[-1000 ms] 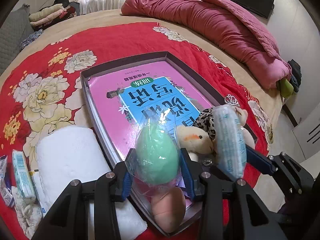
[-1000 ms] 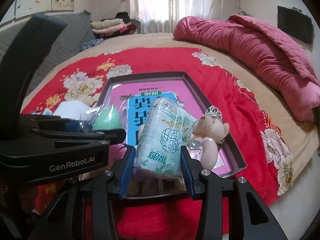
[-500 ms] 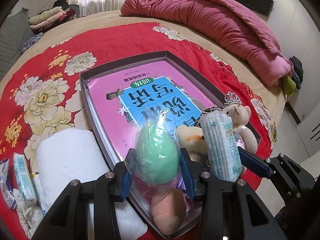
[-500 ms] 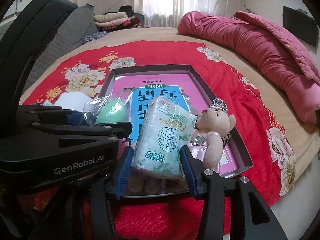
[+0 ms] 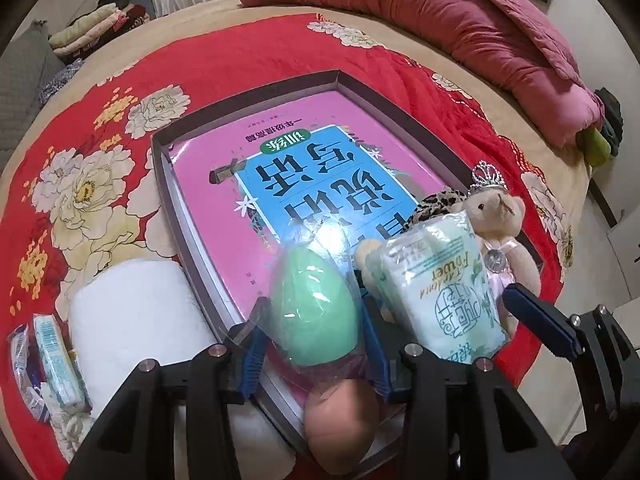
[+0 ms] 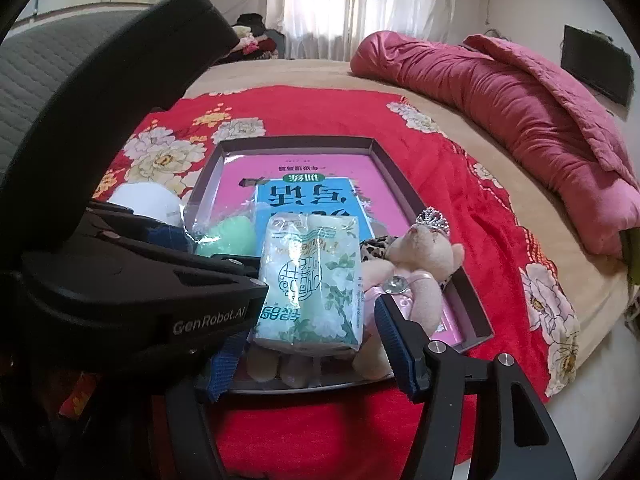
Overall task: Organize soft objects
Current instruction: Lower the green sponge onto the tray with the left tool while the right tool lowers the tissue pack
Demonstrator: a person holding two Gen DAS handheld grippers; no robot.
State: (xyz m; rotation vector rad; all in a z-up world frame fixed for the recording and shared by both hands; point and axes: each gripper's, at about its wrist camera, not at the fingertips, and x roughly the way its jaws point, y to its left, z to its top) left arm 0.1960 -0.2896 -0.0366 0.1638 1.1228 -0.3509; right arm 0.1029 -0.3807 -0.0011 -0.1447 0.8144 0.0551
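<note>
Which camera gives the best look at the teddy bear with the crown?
The right wrist view: the teddy bear shows crown, face and body inside the tray. In the left wrist view the tissue pack covers part of the teddy bear.

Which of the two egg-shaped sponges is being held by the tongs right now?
The green sponge, wrapped in clear plastic, is clamped in the left tongs. The peach sponge lies loose in the tray just below it, unwrapped and ungripped.
</note>
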